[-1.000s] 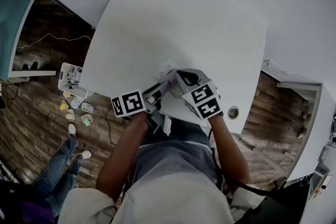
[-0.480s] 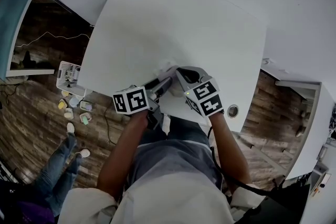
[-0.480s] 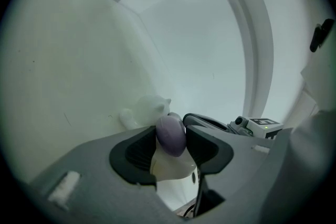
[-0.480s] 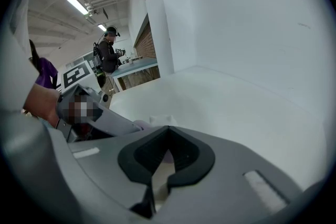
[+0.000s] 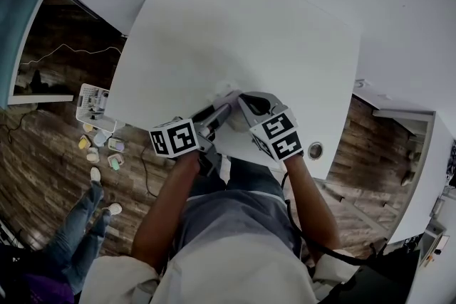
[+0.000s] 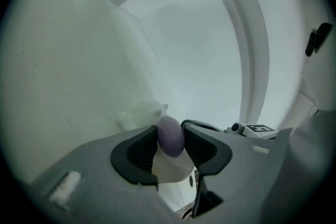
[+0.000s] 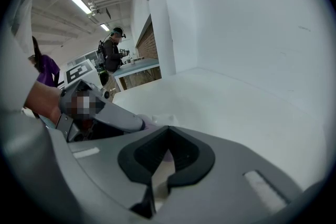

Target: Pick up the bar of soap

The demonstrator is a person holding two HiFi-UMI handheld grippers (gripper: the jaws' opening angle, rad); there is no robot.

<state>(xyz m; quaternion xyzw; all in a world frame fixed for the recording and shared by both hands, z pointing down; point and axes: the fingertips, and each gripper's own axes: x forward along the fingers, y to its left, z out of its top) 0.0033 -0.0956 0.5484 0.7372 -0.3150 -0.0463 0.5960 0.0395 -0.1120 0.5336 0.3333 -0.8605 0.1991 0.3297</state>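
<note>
Barely shifted, left tool (image 6: 171, 140) stays clamped on purple soap bar (image 6: 170, 132).

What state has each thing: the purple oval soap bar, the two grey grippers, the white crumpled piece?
Purple oval soap bar: clamped between the left jaws.
Left grey gripper: shut on the soap bar.
Right grey gripper: jaws nearly together, nothing clearly held.
White crumpled piece: lying loose on the white table.

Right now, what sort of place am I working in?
Probably an indoor lab or workshop: a bare white table, a wood-plank floor, ceiling strip lights, and another person standing near a brick wall.
</note>
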